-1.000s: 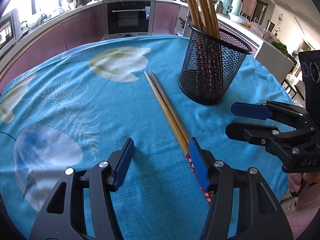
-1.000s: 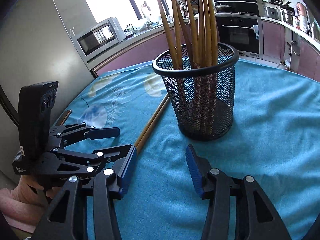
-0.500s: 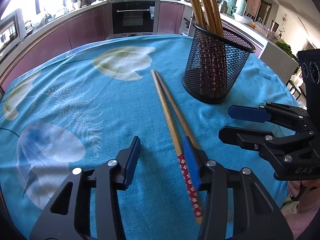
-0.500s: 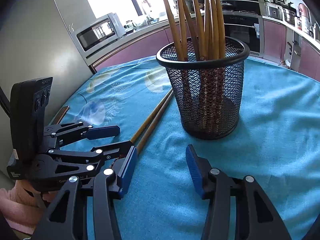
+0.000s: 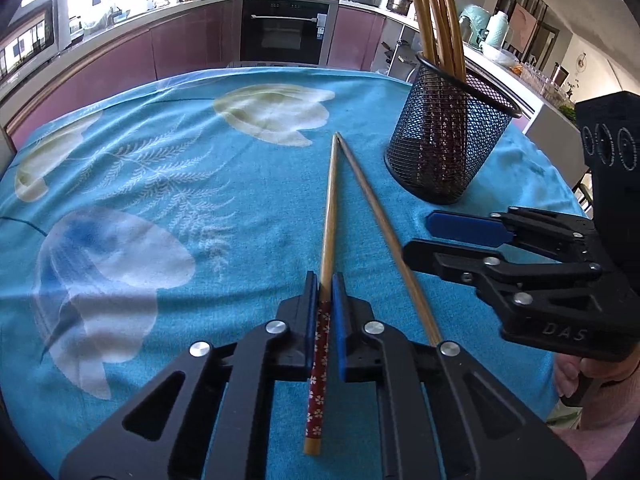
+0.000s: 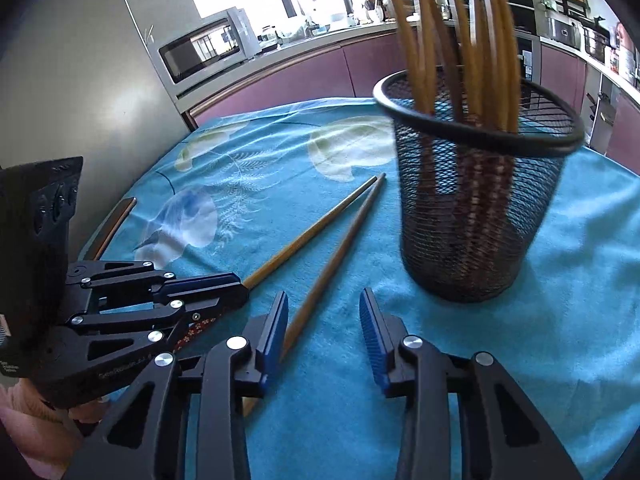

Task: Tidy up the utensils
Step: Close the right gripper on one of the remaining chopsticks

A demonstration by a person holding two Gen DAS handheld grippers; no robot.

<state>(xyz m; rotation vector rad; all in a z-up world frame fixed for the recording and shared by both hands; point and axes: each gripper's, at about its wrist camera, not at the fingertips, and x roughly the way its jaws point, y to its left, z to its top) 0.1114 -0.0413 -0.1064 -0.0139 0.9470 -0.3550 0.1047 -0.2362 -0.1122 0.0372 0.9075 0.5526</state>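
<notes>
Chopsticks: one long bamboo chopstick with a red floral end (image 5: 325, 264) is clamped in the left gripper (image 5: 325, 292) at lower centre (near its tail, so it may pivot); its plain bamboo mate (image 6: 320, 280) lies on the blue cloth (image 5: 160, 168) between the released right gripper (image 6: 322, 320) fingers, and could roll toward the black mesh holder (image 6: 476, 216).

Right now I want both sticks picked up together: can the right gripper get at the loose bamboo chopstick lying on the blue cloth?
Probably yes. The right gripper is open with the loose bamboo chopstick running just inside its left finger; nothing lies between. The left gripper, shut on the other chopstick, sits close beside.
</notes>
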